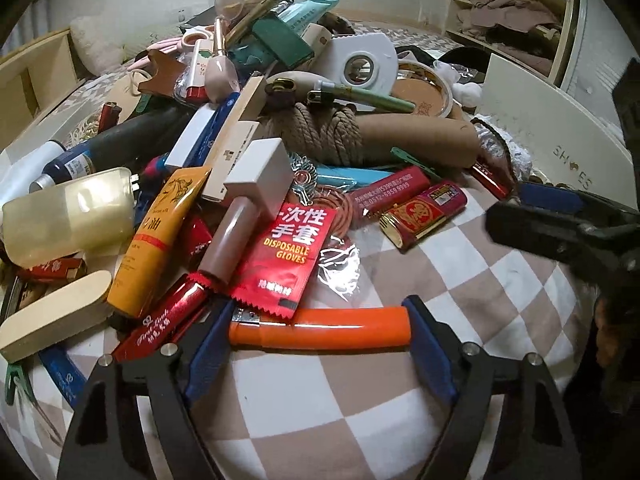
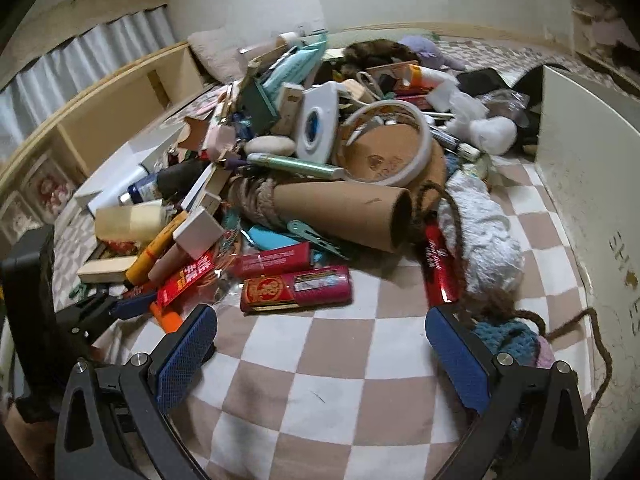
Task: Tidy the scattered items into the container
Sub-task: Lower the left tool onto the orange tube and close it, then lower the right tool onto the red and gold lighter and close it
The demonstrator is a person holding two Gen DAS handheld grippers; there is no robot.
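A heap of small items covers the checkered bedspread (image 1: pixel 460 300). It holds a red disposable-gloves packet (image 1: pixel 288 256), a cardboard tube (image 1: pixel 420 136) wound with rope, a red and gold box (image 2: pixel 296 288) and an orange tube (image 1: pixel 160 236). My left gripper (image 1: pixel 316 316) is open at the heap's near edge. An orange-handled tool (image 1: pixel 320 330) lies crosswise between its blue pads. My right gripper (image 2: pixel 320 328) is open over bare bedspread, nothing between its fingers; a red stick (image 2: pixel 438 268) lies just beyond its right finger. The white shoe box (image 2: pixel 580 200) stands to the right.
Brown yarn (image 2: pixel 456 224) and white fluffy cloth (image 2: pixel 484 232) trail beside the box wall. A crocheted blue piece (image 2: pixel 508 336) sits behind my right finger. A wooden shelf unit (image 2: pixel 120 108) borders the bed at the left, and shelves with clothes (image 1: pixel 508 20) stand at the far right.
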